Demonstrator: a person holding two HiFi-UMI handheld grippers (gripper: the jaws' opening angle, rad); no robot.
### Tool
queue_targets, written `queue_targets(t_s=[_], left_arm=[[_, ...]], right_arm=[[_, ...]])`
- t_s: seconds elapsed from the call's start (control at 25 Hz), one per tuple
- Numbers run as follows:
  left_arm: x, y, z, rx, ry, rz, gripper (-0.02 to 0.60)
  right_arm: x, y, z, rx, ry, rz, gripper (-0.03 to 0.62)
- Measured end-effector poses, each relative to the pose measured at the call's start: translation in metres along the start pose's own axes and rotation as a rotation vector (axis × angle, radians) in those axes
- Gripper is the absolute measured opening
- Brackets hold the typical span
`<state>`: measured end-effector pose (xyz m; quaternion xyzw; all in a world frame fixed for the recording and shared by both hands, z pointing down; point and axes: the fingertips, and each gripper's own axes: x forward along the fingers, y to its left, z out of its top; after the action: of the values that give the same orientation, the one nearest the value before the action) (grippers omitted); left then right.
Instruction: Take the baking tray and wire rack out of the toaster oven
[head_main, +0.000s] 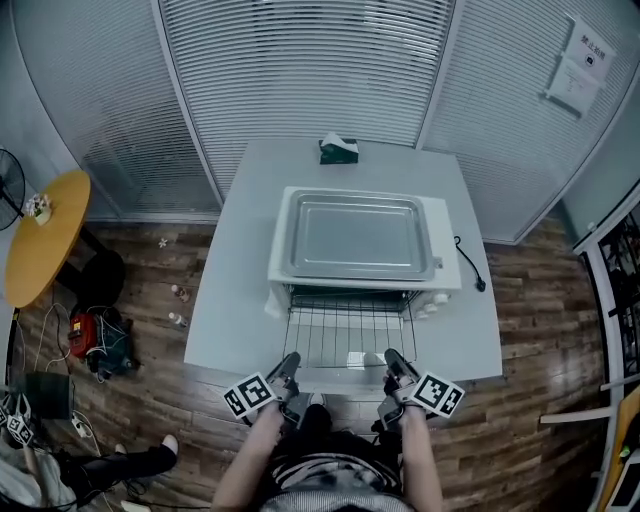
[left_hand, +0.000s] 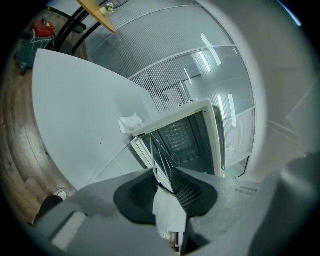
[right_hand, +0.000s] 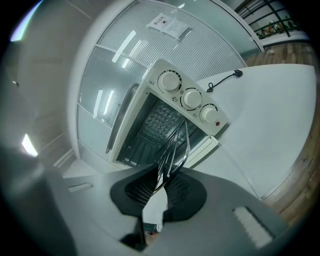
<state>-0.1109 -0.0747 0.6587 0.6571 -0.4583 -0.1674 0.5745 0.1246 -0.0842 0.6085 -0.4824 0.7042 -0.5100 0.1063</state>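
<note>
"Where is the rack?"

"The wire rack (head_main: 345, 328) sticks halfway out of the toaster oven (head_main: 448, 268). The left gripper (head_main: 288, 362) and the right gripper (head_main: 393, 358) each squeeze its front bar. The baking tray (head_main: 357, 238) lies on top of the oven."

"How should the person pull?"

"Probably both sides together, flat and slow, so the rack doesn't jam or tip."

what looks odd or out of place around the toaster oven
The silver metal baking tray lies on top of the white toaster oven, an unusual resting spot. A crumpled white tissue sits by the oven's front left corner. Nothing looks spilled or damaged.
</note>
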Motion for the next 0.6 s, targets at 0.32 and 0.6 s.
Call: queue_targets(t_s=[0.32,0.6], left_arm=[[-0.038,-0.025,-0.015,0.059,-0.031,-0.030,0.086],[-0.072,-0.053,-0.031,0.088,-0.063,-0.079,0.084]], right_arm=[[-0.039,0.010,-0.017,0.025,0.004,0.056,0.034],[-0.077,0.031,-0.022,-0.005,-0.001,0.105,0.038]])
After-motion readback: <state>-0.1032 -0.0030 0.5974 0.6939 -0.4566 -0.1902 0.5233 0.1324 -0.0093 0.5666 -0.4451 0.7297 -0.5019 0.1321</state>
